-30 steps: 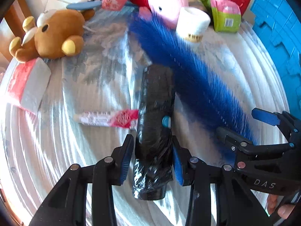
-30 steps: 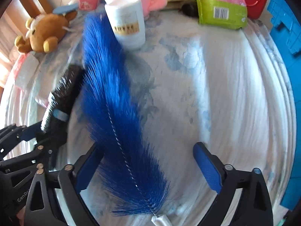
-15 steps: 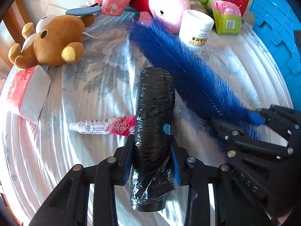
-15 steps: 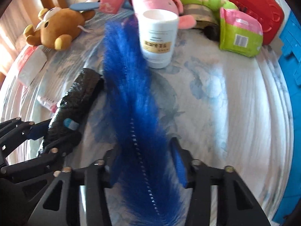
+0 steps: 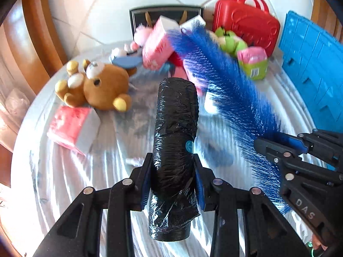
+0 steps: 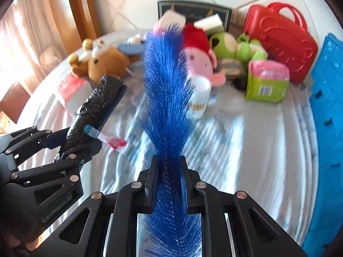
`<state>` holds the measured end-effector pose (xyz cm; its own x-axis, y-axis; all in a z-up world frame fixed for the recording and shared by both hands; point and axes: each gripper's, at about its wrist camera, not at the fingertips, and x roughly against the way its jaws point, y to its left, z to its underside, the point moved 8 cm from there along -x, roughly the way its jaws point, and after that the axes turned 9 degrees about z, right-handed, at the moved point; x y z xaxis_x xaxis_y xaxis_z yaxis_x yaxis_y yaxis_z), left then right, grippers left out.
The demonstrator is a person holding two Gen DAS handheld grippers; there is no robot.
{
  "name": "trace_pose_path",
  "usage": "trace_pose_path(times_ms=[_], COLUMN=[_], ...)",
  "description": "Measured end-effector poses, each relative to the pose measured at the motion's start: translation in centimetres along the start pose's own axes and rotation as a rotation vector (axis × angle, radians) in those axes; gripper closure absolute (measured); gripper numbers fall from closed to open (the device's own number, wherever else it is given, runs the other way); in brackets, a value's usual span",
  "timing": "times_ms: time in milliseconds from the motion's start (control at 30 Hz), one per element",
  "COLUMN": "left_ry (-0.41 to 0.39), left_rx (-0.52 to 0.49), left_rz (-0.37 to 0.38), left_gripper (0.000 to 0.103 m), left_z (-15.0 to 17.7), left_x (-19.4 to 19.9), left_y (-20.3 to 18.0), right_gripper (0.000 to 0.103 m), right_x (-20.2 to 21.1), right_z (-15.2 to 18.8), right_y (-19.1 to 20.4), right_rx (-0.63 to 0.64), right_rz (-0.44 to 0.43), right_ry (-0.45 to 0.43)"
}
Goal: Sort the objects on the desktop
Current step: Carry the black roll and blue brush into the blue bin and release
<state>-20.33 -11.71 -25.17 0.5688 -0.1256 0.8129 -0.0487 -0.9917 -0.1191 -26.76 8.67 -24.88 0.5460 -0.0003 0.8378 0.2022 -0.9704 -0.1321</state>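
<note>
- The left gripper point(image 5: 172, 177) pinches a black plastic-wrapped roll point(image 5: 175, 141) between its blue pads, the roll sticking out forward above the table point(image 5: 64, 171).
- The right gripper point(image 6: 169, 177) has its jaws pressed tight on the wire stem of a blue bristle brush point(image 6: 169, 98), whose bristles fan upward ahead of the camera and trail back behind the fingers.
- A blue plastic crate point(image 6: 328, 128) stands at the right edge of the table; its inside is out of sight, so I cannot tell what it holds.
- A red toy case point(image 6: 280, 45) with handles stands shut at the back.
- Loose on the cloth: a brown teddy bear point(image 5: 96, 85), a pink plush pig point(image 6: 201, 64), a green plush point(image 6: 235, 47), a green-and-pink packet point(image 6: 265, 81), a white jar point(image 6: 201, 102) and a red-and-white tube point(image 6: 115, 142).
</note>
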Motion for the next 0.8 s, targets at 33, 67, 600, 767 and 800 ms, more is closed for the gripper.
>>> trace_pose_path(times_ms=[33,67,600,767,800], left_ry=[-0.018,-0.031,-0.258,-0.342,-0.355], left_rx=[-0.003,-0.007,-0.167,-0.241,-0.254], left_rz=[0.0,0.001,0.155,0.254,0.277], left_gripper=[0.07,0.07,0.07,0.07,0.07], left_z=[-0.7,-1.7,-12.4,-16.6,-17.4], left_x=[0.5,0.8,8.4,12.2,12.9], left_y=[-0.3,-0.7,-16.3,-25.3,-27.1], right_gripper=[0.087,0.087,0.087,0.087,0.087], right_x=[1.9,3.2,18.8,26.9,28.6], right_z=[-0.5,0.1,-7.3,-8.6,-8.7], right_y=[-0.2,-0.8,-13.9,-22.3,-24.1], right_rx=[-0.009,-0.015,-0.194,-0.282,-0.303], right_rz=[-0.001,0.0,0.164,0.245,0.266], right_ry=[-0.025,-0.047,-0.372,-0.482,-0.502])
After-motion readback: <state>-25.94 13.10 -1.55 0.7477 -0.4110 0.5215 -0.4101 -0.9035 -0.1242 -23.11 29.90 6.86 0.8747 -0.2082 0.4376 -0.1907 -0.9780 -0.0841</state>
